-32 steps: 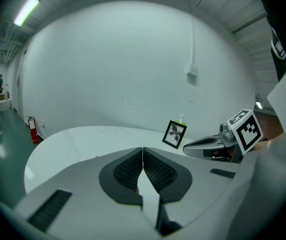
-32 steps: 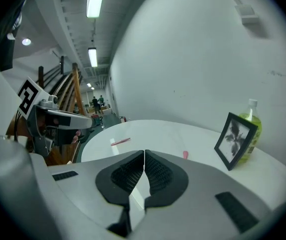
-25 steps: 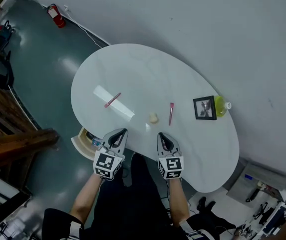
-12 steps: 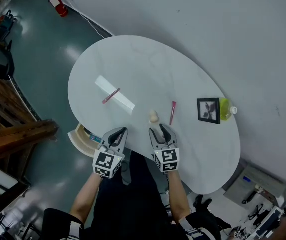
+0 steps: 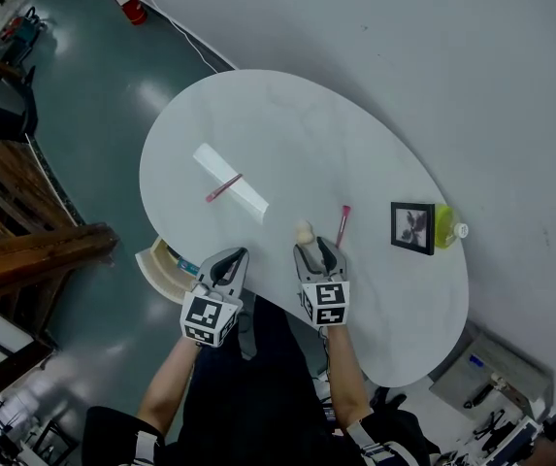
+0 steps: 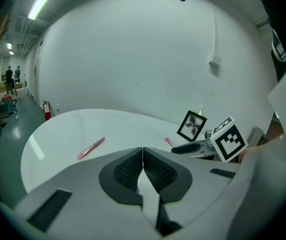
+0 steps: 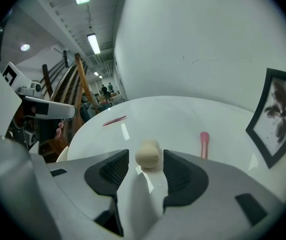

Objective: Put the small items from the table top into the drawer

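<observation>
Beige lump [image 7: 148, 154], between right tool's [image 5: 315, 250] jaws, just opening

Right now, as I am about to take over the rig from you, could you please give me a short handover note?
The left claw is shut and empty, at the near edge of the table.
The right claw is open; its jaws have just been opening. The beige lump lies between them, not gripped.
Also on the table: the near pink stick and the far pink stick.
The drawer stands open at the table's near left; its contents are unclear.
Left to do: grip the lump, carry it to the drawer, then both sticks.
</observation>
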`<state>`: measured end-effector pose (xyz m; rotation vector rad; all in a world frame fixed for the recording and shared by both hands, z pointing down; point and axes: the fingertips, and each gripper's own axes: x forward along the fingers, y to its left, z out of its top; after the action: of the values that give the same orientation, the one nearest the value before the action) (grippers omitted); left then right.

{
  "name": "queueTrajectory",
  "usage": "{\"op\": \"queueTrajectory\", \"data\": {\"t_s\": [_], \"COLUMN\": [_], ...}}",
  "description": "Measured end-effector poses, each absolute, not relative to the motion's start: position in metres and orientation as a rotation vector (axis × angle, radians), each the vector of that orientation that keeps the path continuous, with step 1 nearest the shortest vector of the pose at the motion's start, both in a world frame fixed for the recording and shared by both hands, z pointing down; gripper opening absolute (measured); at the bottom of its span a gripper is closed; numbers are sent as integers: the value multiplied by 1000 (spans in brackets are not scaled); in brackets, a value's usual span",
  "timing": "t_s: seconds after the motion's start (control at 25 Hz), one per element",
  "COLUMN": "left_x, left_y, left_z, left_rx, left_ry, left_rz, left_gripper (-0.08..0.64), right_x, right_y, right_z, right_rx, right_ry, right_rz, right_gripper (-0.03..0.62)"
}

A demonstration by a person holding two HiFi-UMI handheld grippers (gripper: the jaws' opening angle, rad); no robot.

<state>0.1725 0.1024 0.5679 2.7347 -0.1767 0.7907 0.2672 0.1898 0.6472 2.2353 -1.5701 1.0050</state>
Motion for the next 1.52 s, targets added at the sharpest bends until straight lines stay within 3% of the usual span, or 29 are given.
{"op": "queueTrajectory", "data": {"t_s": [0.32,0.88,1.52], "left_x": [169,151,105], "left_y": [98,92,62], "left_z": [569,565,512], "left_rx": [2731,2731,2795], "left_ry": [-207,-245,-315], "left_rz": [790,767,648], "left_gripper": [20,20,20], "right_x": [272,269,222], "right_y": [191,189,148], "right_z": [656,652,539], "right_rx": [2213,2201,2255], "right_ry": [-1525,-1516,-1664], "right_rz": [1005,968,706], "right_gripper": [208,147,138]}}
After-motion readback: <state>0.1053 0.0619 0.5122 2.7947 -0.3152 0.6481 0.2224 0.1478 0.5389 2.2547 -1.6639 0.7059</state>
